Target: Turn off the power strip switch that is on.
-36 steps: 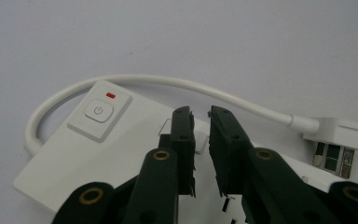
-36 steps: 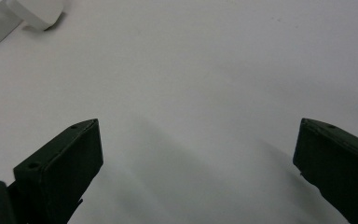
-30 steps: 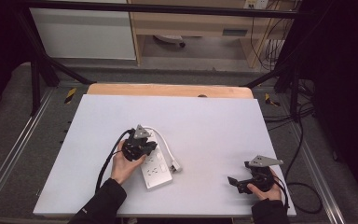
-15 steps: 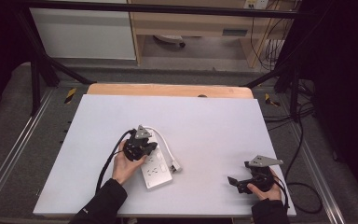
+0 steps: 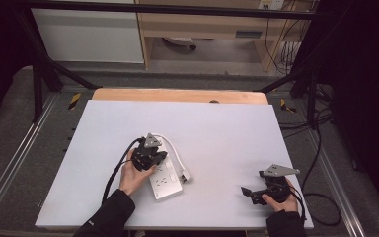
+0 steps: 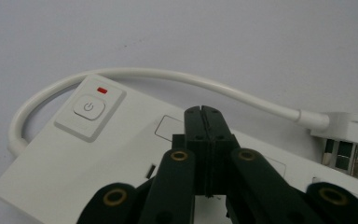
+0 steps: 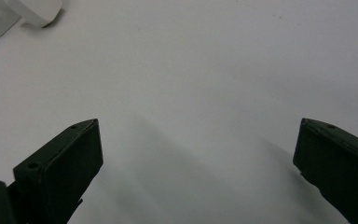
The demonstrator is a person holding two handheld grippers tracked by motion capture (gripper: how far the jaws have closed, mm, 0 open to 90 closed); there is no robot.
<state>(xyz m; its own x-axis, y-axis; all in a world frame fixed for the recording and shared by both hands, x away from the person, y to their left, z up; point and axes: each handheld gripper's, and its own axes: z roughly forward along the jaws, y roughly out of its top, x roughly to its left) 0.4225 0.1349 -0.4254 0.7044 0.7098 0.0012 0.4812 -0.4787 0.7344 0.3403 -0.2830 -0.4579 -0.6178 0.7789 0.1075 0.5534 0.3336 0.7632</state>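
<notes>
A white power strip point(image 5: 167, 181) lies flat on the white table point(image 5: 217, 133), its white cable point(image 5: 174, 150) looping round to a plug point(image 5: 186, 176) beside it. My left gripper point(image 5: 159, 157) is over the strip's far end. In the left gripper view its jaws are pressed together with nothing between them point(image 6: 202, 111), tips above the strip's face point(image 6: 51, 158) just right of the power button point(image 6: 88, 106) and its red light point(image 6: 102, 90). I cannot tell whether the tips touch the strip. My right gripper point(image 5: 249, 194) rests near the table's front right edge, open point(image 7: 198, 140) over bare table.
A wooden board point(image 5: 177, 95) edges the table's far side. Metal rails point(image 5: 10, 168) run along both sides, and cables point(image 5: 321, 143) hang off the right. A white rounded piece point(image 7: 25, 11) shows at the top left of the right gripper view.
</notes>
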